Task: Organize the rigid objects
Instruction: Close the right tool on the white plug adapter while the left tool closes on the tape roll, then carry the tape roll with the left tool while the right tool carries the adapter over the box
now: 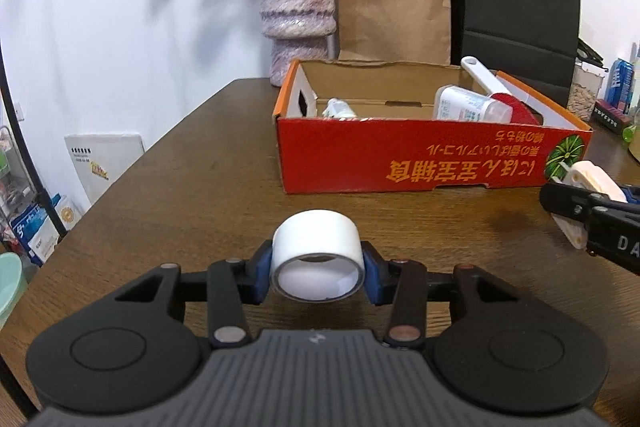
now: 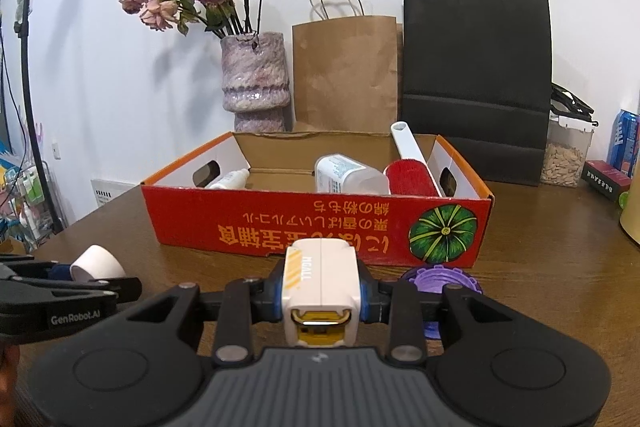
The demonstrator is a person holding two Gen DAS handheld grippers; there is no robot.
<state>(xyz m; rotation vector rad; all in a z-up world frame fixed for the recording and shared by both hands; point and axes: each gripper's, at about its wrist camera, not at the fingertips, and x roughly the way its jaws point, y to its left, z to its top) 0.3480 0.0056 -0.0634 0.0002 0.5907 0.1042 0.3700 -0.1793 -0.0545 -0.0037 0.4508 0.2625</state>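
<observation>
Left wrist view, read from its left edge: a mint-green bin [image 1: 10, 279] is cut off at the lower left, and the clutter of packages above it is too small for me to name. At bottom centre my left gripper [image 1: 318, 273] has its jaws drawn in narrow on a white tape roll [image 1: 318, 259], blue pads pressing both sides, the roll's open end facing the camera. Whether it is clear of the wooden table [image 1: 180, 179] I cannot tell. Above it, centre to right, sits the red cardboard box [image 1: 400, 159], and at the far right edge my other gripper comes in, partly cropped.

Right wrist view, again from the left: the tape roll shows at the lower left, in the other gripper. At bottom centre my right gripper [image 2: 320, 293] is clamped tight on a white tape measure [image 2: 320, 279] with a yellow tab. Just right of it a purple toothed lid [image 2: 440, 279] lies on the table, half hidden behind the gripper's finger.

As I judge it, the job is partly done. Already in the box are a small dropper bottle [image 2: 230, 181], a clear plastic bottle [image 2: 348, 175] on its side, and a red brush [image 2: 410, 177] whose white handle sticks up over the back wall. Left to do: both held items still go in, and the purple lid after that. The box's near wall hides most of its floor, so I cannot rule out more items inside.
</observation>
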